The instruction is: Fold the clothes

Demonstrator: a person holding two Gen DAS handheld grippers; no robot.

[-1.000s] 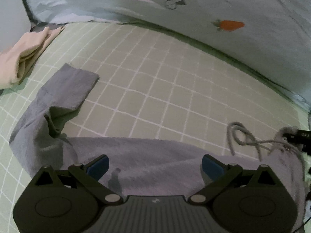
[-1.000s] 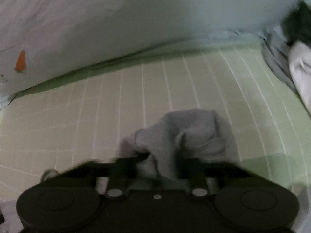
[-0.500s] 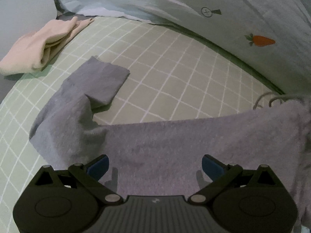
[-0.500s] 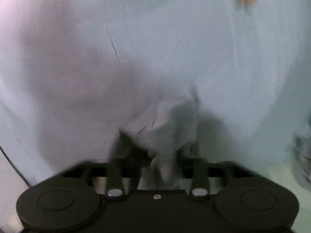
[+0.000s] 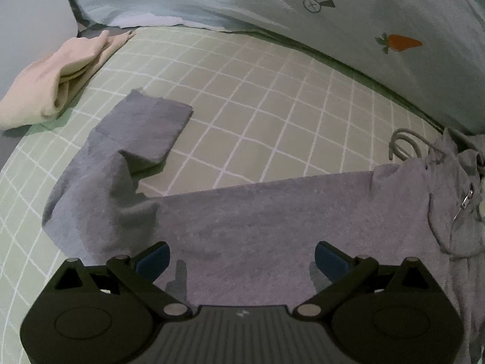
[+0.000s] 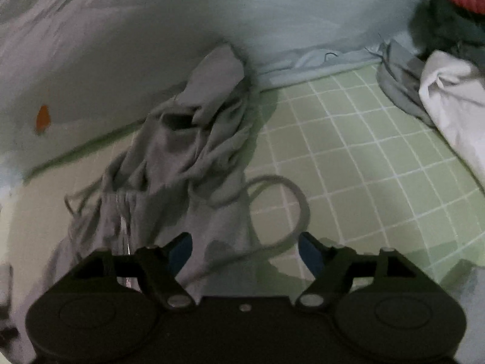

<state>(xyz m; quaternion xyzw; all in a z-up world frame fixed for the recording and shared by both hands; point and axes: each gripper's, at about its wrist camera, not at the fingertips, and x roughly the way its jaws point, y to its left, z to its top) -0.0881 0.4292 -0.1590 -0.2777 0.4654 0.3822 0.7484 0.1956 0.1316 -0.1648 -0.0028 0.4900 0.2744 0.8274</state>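
Left wrist view: grey hoodie [image 5: 272, 221] spread flat on green checked sheet [image 5: 257, 115], directly under and ahead of left gripper [image 5: 241, 259], blue pads [image 5: 153, 257] wide apart, nothing pinched. One sleeve bent back on itself toward upper left, cuff end lying square. Soft fleecy knit, slightly pilled; metal zip pull [image 5: 465, 203] and looped drawcord [image 5: 406, 142] at far right edge.

Right wrist view: same hoodie [image 6: 188, 157] bunched in deep creases just beyond right gripper [image 6: 245, 251], jaws opening, blue pads [image 6: 182, 250] clear of cloth, though drawcord [image 6: 291, 209] curls in a loop between them, seemingly untouched; picture somewhat blurred. Crumpled tip leaning on pale blue duvet [image 6: 136, 30] with orange carrot print [image 6: 42, 118].

Farther out: folded cream garment [image 5: 51, 82] at left of sheet, well apart from hoodie; white cloth [image 6: 454, 103] and dark clothes [image 6: 442, 24] heaped at right
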